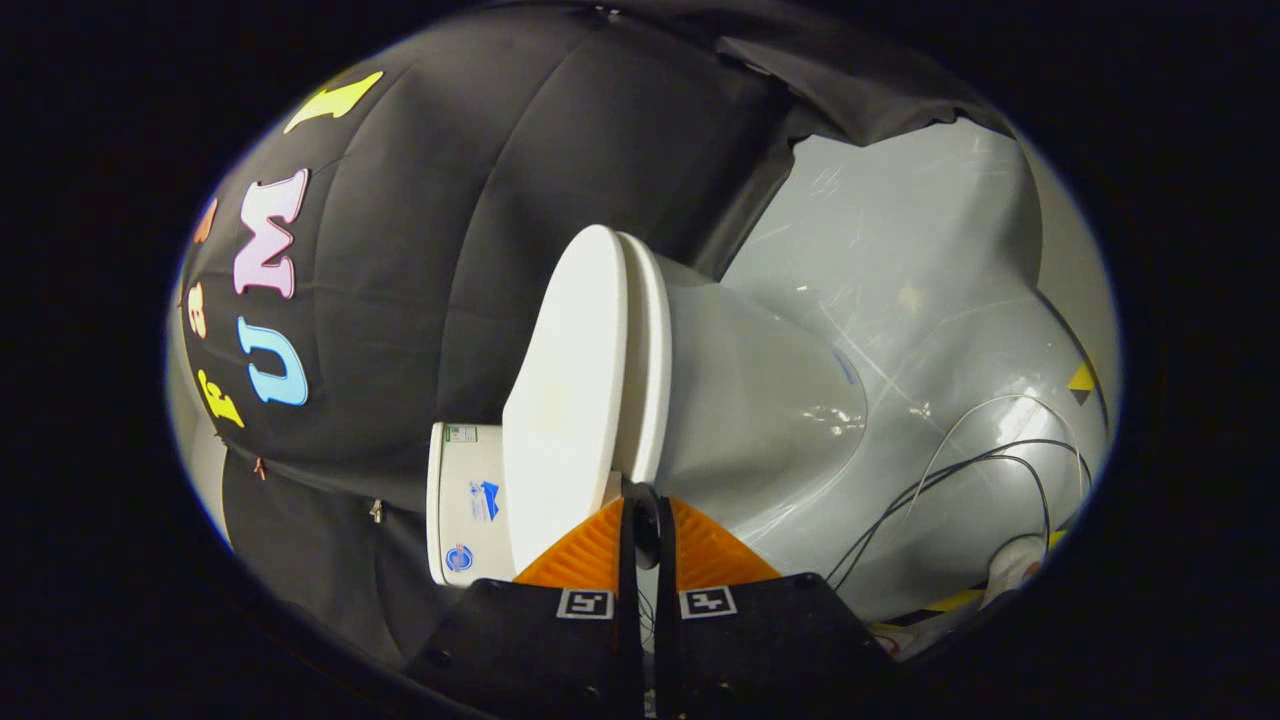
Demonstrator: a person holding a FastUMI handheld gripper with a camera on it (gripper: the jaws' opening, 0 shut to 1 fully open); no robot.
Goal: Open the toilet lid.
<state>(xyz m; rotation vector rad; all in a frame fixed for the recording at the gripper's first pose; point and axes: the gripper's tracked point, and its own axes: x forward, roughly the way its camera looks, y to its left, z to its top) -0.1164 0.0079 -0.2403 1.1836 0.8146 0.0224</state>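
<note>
We see the gripper [640, 500] with its 2 fingers drawn nearly together, only a thin slit between them, and nothing visibly pinched there. Just ahead of the fingertips, toward 12 o'clock, lies the smooth white oval plastic toilet lid [568, 400], its near edge touching or almost touching the tips; we cannot tell which. The lid rests closed against the white seat ring [648, 370], with the glossy white ceramic bowl [760, 420] at 2 o'clock. The white tank [465, 500] sits at 10 o'clock. Thin black cables [960, 480] trail over the grey floor [900, 250] at 3 o'clock.
</note>
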